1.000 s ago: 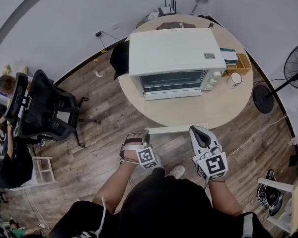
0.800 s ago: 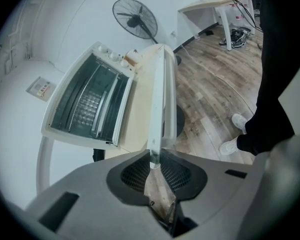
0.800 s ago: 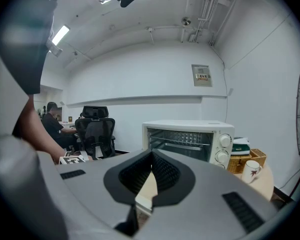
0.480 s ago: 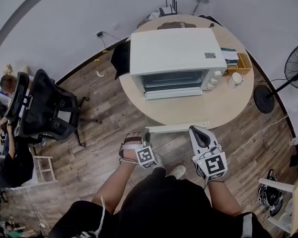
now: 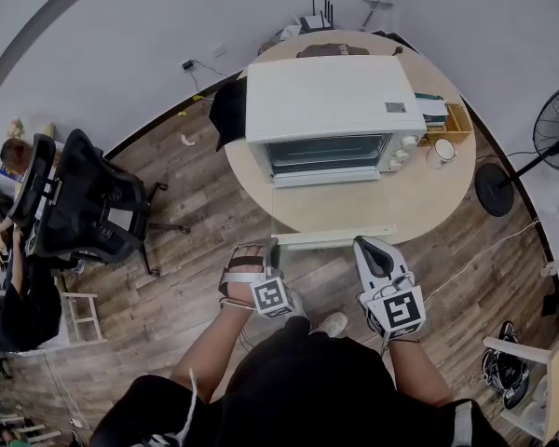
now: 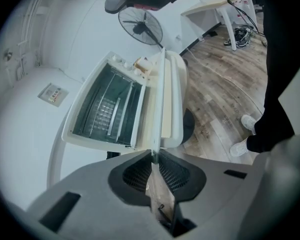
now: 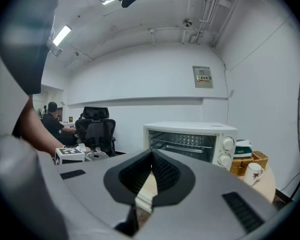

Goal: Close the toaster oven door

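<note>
LEFT: left tongs [image 6: 152,155] just been closing, tips pinching door [image 6: 162,104] edge | RIGHT: right tongs [image 7: 151,156] clenched, empty | RISK: shallow tip pinch likely slips on lift; door drops open.

Bright, even light from a ceiling lamp [image 7: 61,34]; shadows soft; fisheye bending, dark corners in both gripper views.

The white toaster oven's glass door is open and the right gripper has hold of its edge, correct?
No, the left gripper holds it: the left gripper view shows its fingers, which have just been closing, pinched on the edge of the white toaster oven's open glass door. The right gripper is shut, empty.
</note>
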{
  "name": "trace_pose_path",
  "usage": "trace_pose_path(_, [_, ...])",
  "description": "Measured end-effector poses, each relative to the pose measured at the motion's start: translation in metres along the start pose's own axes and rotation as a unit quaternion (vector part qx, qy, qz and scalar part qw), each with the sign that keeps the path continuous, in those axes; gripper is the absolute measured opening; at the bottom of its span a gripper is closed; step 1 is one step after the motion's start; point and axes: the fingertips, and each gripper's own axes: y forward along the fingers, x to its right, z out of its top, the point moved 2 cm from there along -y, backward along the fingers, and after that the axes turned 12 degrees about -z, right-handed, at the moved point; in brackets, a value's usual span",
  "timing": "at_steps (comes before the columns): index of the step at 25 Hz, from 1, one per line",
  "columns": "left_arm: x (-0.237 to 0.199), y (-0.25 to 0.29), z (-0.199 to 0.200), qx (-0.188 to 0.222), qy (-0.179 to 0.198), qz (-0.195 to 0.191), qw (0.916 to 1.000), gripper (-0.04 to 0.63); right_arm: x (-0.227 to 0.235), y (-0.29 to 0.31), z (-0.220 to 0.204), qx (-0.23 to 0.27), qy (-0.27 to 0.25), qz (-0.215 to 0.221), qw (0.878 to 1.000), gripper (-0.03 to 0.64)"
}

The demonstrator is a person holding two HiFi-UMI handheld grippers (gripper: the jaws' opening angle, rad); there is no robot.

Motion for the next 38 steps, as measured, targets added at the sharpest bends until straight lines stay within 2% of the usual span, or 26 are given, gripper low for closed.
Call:
trace_pose_path(9, [-0.038,-0.020,0.006,0.017,0.004,0.055,0.9983,0.035,-0.003,0.004,0.003,0.005,0.000,-0.001,1.000,-0.003])
trace_pose_path(20, [-0.091,-0.032,0.010,0.028,0.019,0.121,0.9921,0.032,-0.006,0.007,0.009,0.013,-0.002,-0.006,1.000,-0.003])
trace_pose_path(24, [-0.106,-0.032,0.011,0.023,0.026,0.130,0.9909,0.038,-0.006,0.006,0.010,0.014,-0.006,-0.006,1.000,-0.003])
trace_pose_path(38, [-0.167,-0.023,0.014,0.005,0.003,0.134,0.9909,0.064,0.002,0.003,0.004,0.000,0.003,-0.018,1.000,-0.003])
